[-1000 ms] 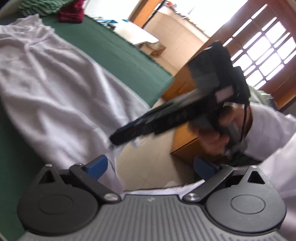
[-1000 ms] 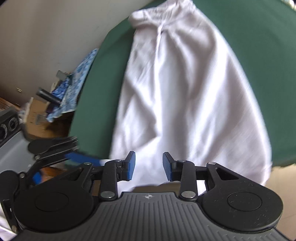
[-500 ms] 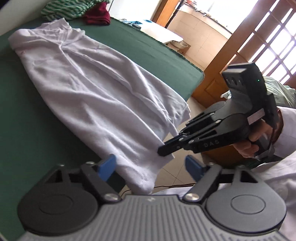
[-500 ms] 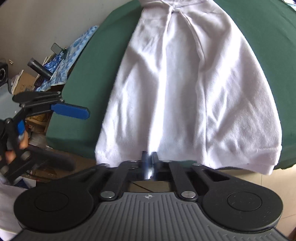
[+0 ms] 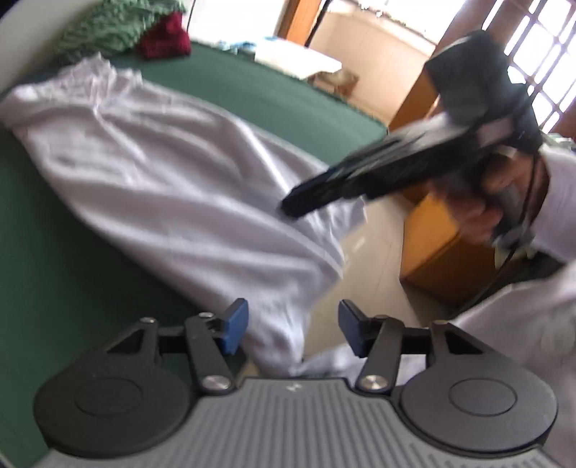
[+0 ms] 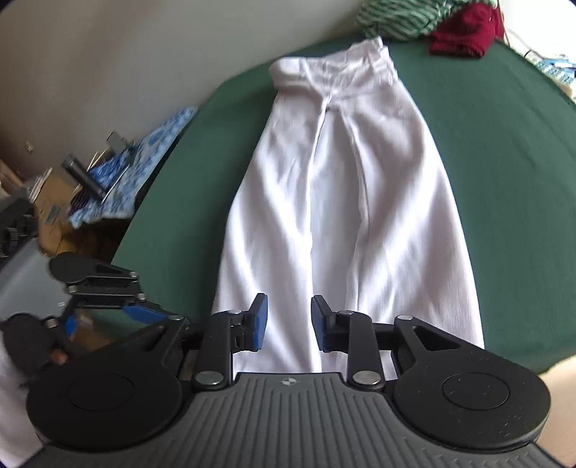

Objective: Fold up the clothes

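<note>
Right wrist view: the white garment [image 6: 345, 201] lies lengthwise on the green counter [image 6: 504, 162], its near hem at the counter's edge. The right tongs [image 6: 288, 322] are spread over that hem, pinching nothing. The left tongs [image 5: 291, 329] are also spread, around the hem's hanging corner.

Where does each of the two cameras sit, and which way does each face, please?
Left wrist: on the left tool, facing across the white garment on the green table toward the window; shows its own open blue pads, the right tool and the gripping hand.
Right wrist: on the right tool, looking along the garment toward the wall; its own open pads show, and the left tool.
Shared: garment, table, green striped cloth, red cloth.
</note>
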Demonstrator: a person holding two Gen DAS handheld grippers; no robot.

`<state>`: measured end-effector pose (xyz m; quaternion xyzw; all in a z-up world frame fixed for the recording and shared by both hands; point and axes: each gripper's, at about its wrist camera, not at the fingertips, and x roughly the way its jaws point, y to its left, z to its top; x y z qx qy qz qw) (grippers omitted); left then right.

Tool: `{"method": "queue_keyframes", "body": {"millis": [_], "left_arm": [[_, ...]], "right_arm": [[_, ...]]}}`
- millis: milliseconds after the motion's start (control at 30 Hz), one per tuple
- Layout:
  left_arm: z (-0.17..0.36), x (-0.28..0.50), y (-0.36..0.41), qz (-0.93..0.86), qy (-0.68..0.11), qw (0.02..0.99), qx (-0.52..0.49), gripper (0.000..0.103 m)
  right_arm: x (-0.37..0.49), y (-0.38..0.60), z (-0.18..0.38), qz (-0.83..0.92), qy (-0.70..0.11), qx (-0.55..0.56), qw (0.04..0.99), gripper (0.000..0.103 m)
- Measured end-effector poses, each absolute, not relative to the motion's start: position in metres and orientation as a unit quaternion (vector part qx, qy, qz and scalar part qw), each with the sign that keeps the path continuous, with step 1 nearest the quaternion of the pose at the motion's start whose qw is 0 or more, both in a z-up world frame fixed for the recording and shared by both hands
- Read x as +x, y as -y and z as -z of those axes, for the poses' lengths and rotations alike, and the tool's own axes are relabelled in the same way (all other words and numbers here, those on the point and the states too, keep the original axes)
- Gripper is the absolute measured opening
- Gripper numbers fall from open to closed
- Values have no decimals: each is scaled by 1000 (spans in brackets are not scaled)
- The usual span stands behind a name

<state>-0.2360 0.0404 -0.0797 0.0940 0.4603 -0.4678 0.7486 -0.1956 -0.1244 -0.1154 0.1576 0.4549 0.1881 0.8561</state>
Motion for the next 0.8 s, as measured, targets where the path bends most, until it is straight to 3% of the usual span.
{"method": "queue_keyframes", "body": {"millis": [133, 167, 233, 300, 367, 433, 500, 667, 700, 767, 800], "left_arm": [[104, -227, -17, 450, -478, 745, 118, 50], [108, -230, -21, 445, -481, 745, 123, 47], [112, -236, -30, 434, -495, 742, 122, 47], [110, -243, -42, 417, -506, 747, 112, 47], [104, -251, -50, 398, -518, 749, 113, 47], [101, -252, -53, 365, -533, 752, 133, 45], [91, -246, -52, 345, -526, 767, 123, 45], [74, -219, -21, 330, -483, 807, 81, 56], [82, -213, -15, 325, -491, 805, 76, 56], [100, -205, -8, 311, -515, 796, 64, 51], [104, -208, -8, 305, -516, 798, 64, 52]], "right_arm": [[-172, 124, 124, -199, -446, 155, 859, 29], [-168, 125, 125, -206, -448, 152, 857, 25], [-161, 127, 125, -222, -452, 146, 852, 1], [-153, 130, 126, -237, -456, 140, 846, 1], [-146, 132, 127, -252, -460, 134, 841, 5], [-134, 137, 125, -258, -454, 135, 842, 27], [-110, 137, 126, -256, -443, 141, 847, 34], [-55, 134, 138, -259, -431, 159, 849, 36], [-45, 133, 143, -261, -433, 164, 847, 32], [-31, 136, 145, -262, -433, 167, 846, 1], [-26, 139, 144, -260, -432, 167, 847, 0]]}}
